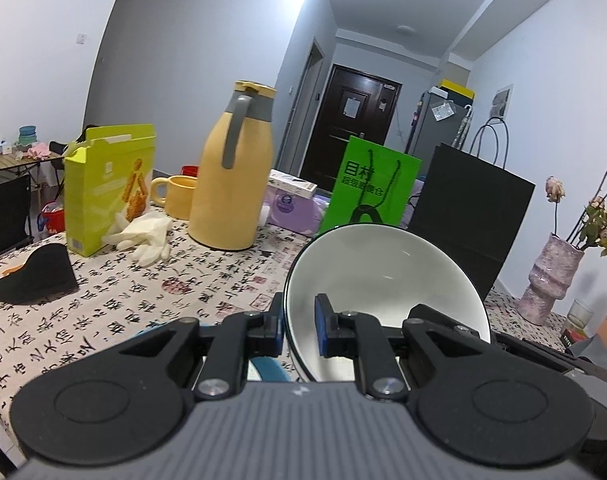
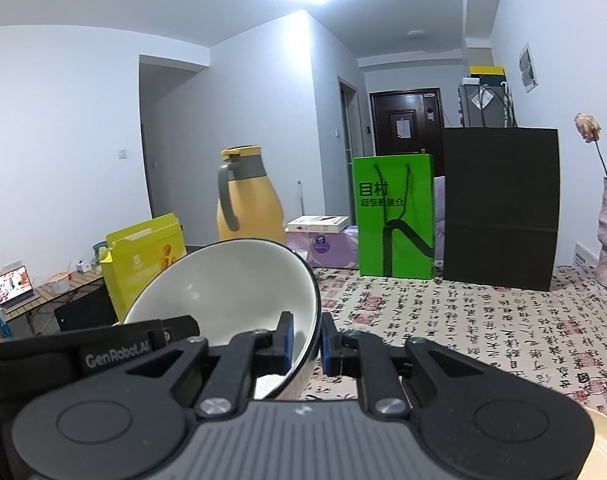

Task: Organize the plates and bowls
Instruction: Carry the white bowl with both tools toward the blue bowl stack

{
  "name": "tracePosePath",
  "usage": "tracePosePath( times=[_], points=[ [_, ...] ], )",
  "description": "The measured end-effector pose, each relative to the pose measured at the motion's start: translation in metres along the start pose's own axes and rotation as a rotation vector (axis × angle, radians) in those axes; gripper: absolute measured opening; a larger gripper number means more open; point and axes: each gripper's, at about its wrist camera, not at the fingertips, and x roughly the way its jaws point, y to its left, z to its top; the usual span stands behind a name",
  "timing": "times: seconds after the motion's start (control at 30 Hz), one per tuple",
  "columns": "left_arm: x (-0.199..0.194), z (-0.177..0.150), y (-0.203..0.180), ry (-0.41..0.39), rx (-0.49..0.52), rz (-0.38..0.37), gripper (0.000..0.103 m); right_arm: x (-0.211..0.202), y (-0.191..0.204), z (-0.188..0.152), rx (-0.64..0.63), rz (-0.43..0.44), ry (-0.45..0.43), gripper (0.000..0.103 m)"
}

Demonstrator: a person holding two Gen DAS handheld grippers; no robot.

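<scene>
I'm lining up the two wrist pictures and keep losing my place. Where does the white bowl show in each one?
Left wrist view: the white bowl sits lower right of centre, its left rim clamped in the left tongs.
Right wrist view: the bowl sits lower left of centre, its right rim clamped in the right tongs.
Shared landmark: the green bag beyond the bowl.

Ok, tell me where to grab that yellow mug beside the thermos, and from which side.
Take the yellow mug by its loop handle, coming from the left in the left wrist view. The handle sticks out that way, toward the green-yellow box, while the yellow thermos stands close against the mug's other side and blocks it. Both grippers are now shut on the white bowl, so that must be set down first.
</scene>
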Motion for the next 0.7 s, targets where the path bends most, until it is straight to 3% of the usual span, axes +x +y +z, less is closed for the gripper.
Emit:
tracePosePath(
  times=[0.7],
  points=[
    [0.007, -0.004, 0.054, 0.024, -0.064, 0.062, 0.015, 0.033, 0.044, -0.011, -0.045, 0.055, 0.061, 0.013]
  ],
)
